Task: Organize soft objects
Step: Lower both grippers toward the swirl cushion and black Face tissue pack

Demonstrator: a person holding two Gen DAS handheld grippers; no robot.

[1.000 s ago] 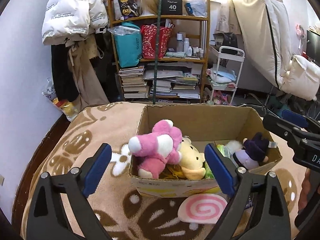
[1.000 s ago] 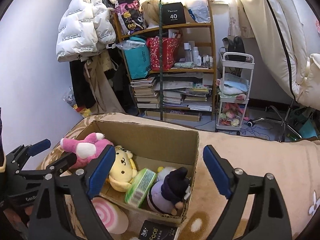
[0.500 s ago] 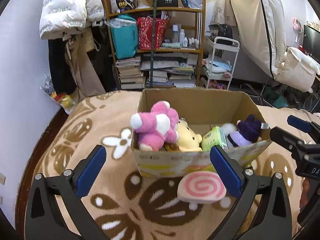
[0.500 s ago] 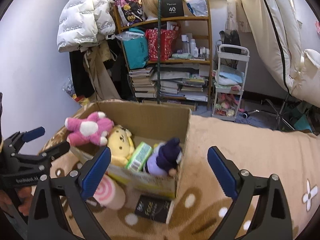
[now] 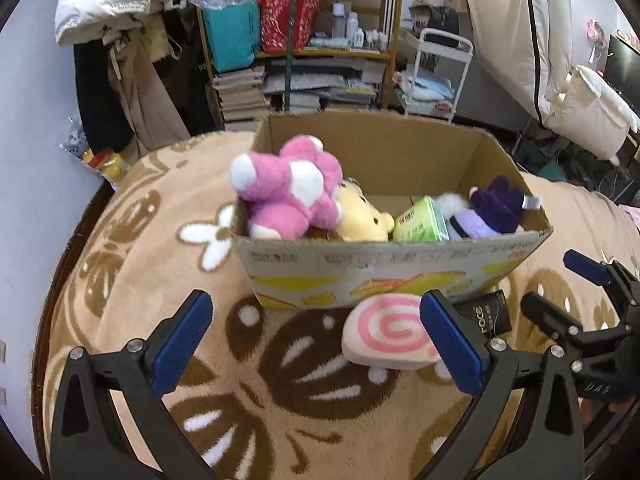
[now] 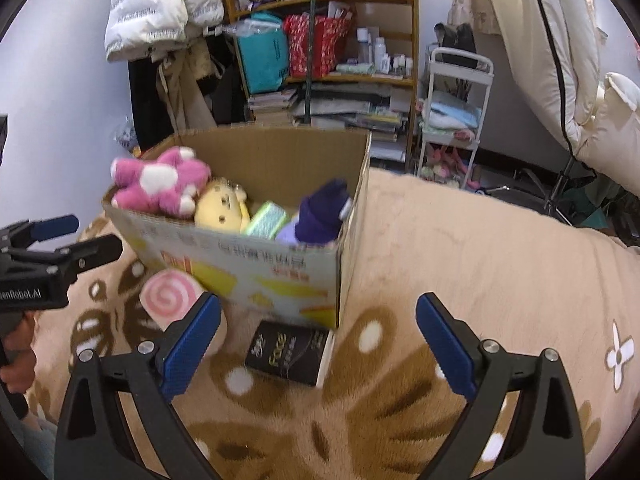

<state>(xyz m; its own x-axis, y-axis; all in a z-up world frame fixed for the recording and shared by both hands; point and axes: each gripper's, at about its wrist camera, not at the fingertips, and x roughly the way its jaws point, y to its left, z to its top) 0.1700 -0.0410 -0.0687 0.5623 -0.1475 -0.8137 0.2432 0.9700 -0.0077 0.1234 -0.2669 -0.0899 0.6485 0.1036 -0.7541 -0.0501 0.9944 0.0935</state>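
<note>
A cardboard box [image 5: 376, 268] stands on the tan patterned blanket [image 5: 132, 248]. Inside lie a pink plush [image 5: 288, 188], a yellow plush [image 5: 362, 220], a green packet [image 5: 422, 220] and a purple plush [image 5: 492, 208]. A pink swirl cushion [image 5: 386, 332] lies on the blanket against the box front. My left gripper [image 5: 316, 344] is open and empty, low in front of the box, its right finger beside the cushion. My right gripper [image 6: 318, 344] is open and empty at the box's right front corner [image 6: 340, 280], above a black packet [image 6: 290, 350].
A wooden shelf [image 5: 300, 40] with books, bags and bottles stands behind the box. A white cart [image 5: 436, 72] is to its right. Coats [image 5: 108, 4] hang at the left wall. The blanket stretches to the right [image 6: 500, 260] of the box.
Both grippers have pulled back and dropped lower, so the box looks farther and seen from its front side. The cushion and black packet now show in front of the grippers. Jaws stay open.
</note>
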